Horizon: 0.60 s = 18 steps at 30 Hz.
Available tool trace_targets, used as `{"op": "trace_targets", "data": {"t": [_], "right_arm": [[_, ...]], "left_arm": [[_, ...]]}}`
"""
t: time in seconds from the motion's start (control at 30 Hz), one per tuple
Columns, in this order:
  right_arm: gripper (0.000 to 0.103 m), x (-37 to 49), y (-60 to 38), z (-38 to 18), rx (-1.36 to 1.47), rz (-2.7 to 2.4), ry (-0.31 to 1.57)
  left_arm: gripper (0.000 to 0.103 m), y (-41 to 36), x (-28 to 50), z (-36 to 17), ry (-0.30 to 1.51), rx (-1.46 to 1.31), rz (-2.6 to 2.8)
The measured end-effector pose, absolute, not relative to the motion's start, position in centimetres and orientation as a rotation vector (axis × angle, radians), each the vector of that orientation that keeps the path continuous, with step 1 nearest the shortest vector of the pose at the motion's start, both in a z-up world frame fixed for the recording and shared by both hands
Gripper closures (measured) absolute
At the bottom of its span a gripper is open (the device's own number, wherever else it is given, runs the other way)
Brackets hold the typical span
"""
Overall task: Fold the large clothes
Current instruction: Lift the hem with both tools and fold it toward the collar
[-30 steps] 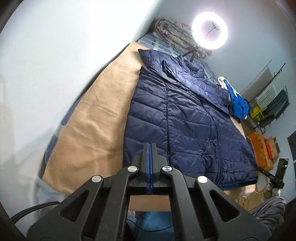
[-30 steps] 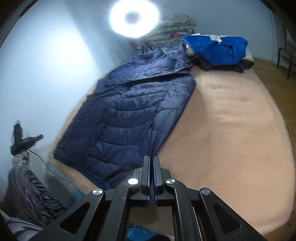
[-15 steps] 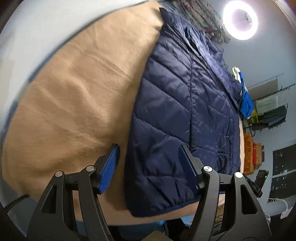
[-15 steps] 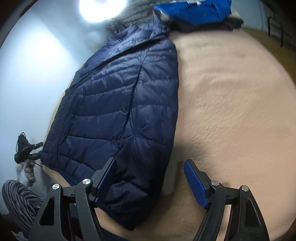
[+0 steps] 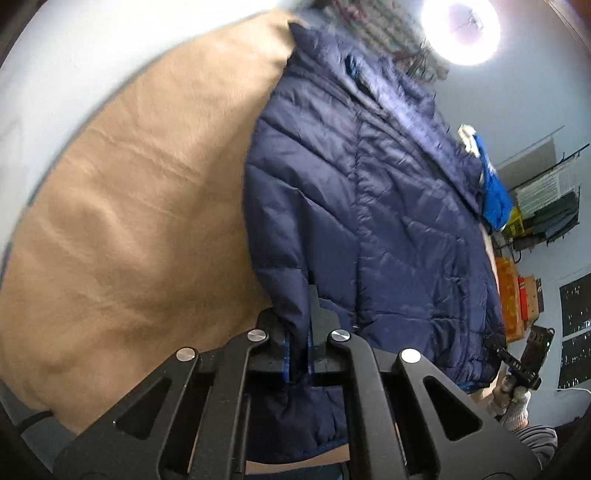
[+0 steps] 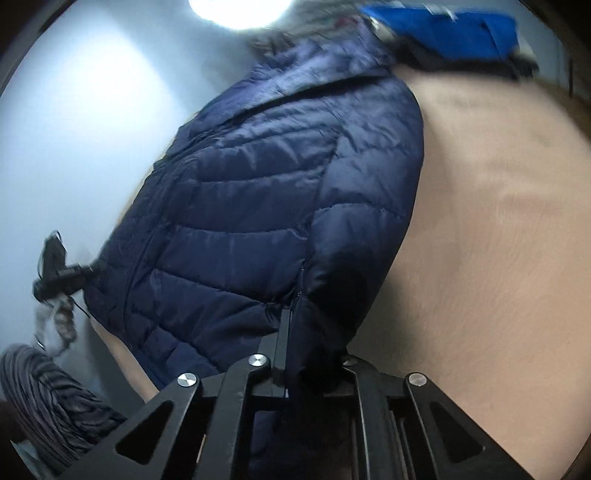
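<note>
Both tools, left tool and right tool, have just closed, pinching jacket hem corners at 6 o'clock; fold can begin.

Both grippers, left gripper and right gripper, dropped and clamped the navy jacket hem (2 corners pinched).

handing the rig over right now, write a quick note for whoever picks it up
Left tool: jaws have just closed, shut on the bottom-hem corner of the navy puffer jacket, on its edge beside the bare blanket.
Right tool: jaws have just closed, shut on the jacket's other bottom corner.
The jacket lies spread flat on the tan blanket, collar toward the ring light; a blue garment is piled beyond it.
Done: both hem corners gripped.
Left: no fold is made yet. Likely next, lift the hem and carry it toward the collar.
</note>
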State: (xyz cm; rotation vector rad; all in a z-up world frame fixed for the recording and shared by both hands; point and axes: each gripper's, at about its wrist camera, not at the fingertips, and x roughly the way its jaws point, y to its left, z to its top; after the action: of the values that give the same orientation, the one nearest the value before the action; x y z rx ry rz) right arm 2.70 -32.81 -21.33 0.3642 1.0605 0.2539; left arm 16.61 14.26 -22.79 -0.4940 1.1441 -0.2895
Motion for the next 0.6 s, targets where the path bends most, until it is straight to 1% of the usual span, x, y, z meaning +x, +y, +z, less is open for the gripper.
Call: {"op": "trace_targets", "data": {"t": [0.13,0.33,0.6], "right_arm": [[0.099,1.6,-32.7,-18.8,0.358,0.271,1.004],[0.1,-0.5,-32.7,-16.1,0.313,0.305,0.966],[0.1,-2.6,-33.9,-12.0,0.305,0.351,0.916]], "left_arm": [[0.101,15.2,14.9,-20.8,1.077,-0.542,-0.323],[0.102,15.6,13.1,-18.5,1.04,-0.558,-0.375],[0.102,18.9,9.6,-14.0,0.938,-0.612,-0.398]]}}
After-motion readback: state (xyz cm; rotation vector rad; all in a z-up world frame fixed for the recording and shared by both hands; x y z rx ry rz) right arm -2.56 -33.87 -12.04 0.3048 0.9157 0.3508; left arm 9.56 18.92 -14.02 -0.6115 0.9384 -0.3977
